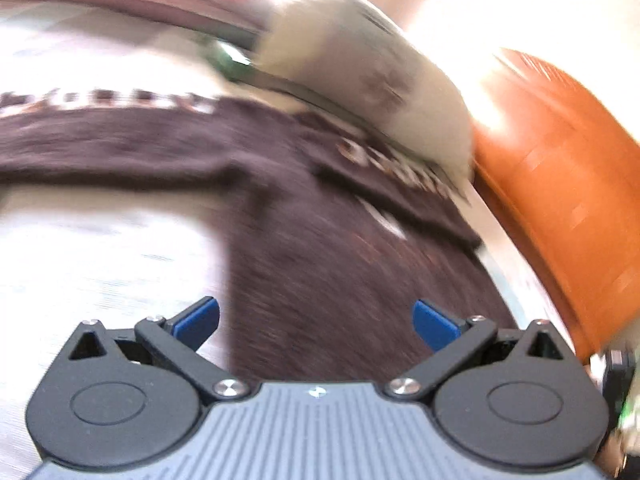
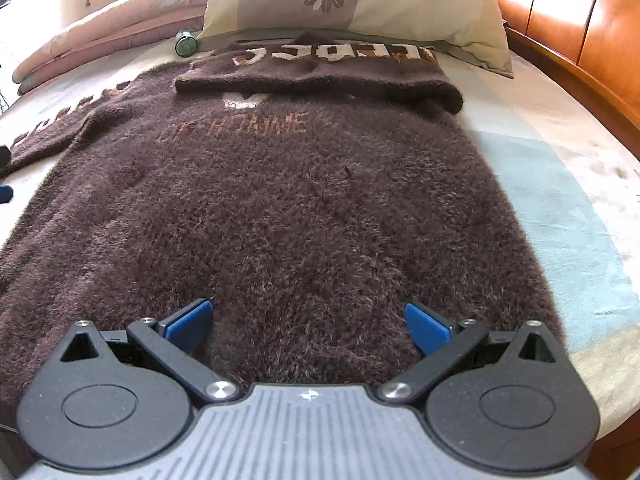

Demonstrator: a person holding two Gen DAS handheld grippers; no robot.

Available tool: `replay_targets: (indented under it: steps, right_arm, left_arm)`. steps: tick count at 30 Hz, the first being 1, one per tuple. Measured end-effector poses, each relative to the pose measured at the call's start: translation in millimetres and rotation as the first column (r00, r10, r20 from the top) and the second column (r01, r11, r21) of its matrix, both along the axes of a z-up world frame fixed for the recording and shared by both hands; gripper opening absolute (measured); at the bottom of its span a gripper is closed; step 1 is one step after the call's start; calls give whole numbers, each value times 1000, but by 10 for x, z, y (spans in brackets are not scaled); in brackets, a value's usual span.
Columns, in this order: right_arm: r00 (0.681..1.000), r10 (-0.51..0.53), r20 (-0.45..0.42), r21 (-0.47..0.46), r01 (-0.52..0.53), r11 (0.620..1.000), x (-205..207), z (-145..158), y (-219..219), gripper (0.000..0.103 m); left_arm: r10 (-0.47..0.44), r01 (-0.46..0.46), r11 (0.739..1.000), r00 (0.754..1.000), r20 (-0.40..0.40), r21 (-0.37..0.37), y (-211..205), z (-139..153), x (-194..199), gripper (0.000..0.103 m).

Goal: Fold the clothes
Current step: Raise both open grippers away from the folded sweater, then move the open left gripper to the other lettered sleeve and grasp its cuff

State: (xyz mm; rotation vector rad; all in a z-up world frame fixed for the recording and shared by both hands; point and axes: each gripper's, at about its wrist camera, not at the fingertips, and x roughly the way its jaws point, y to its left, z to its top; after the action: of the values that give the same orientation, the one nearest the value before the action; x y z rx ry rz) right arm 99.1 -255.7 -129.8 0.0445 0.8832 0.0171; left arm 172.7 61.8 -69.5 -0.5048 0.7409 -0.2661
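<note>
A dark brown fuzzy sweater (image 2: 288, 200) lies flat on the bed, lettering across its chest. One sleeve (image 2: 320, 72) is folded across its top near the pillow; the other sleeve (image 2: 60, 128) stretches out to the left. My right gripper (image 2: 308, 324) is open just above the sweater's near hem, nothing between its blue pads. The left wrist view is motion-blurred: the same sweater (image 1: 320, 248) fills its middle, and my left gripper (image 1: 316, 322) is open over the sweater's left edge, holding nothing.
A flowered cream pillow (image 2: 360, 0) lies at the bed's head beside a pink quilt (image 2: 112, 24) and a small green jar (image 2: 185, 43). An orange wooden headboard (image 2: 580, 28) curves along the right. Pale bedsheet (image 2: 560, 208) shows right of the sweater.
</note>
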Motion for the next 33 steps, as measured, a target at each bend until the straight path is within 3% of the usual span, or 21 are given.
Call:
replay_targets:
  steps: [6,12,16,22,28,33]
  right_arm:
    - [1000,3,-19,13,-3,1000,27,128,68,103]
    - [992,118,38,140,-122,983,69,457,311,103]
    - [973,216,84,172,-228,958,175,689,634,103]
    - [939,324,114,134,-337,932,289,822,1056,103]
    - [929,359,94,81,-366,927,335,757,1200,103]
    - [939,335,71,82,-340,937,355,683,1147,103]
  left_arm:
    - [205,-208,977,977,-55,-54,733,-179,35,102]
    - [313,-319,944,946,-84,-81,1187,-342,53,102]
    - [362,-369,916,929,-74,-157,1381,-389,64,102]
    - [448,-444,850,892,-53,-284,1613,-511,118,102]
    - [480,-472,840,876,-36,-268,1808,-503,245,102]
    - [566,-537,763,824,-30,-360,2120,-565,251,102]
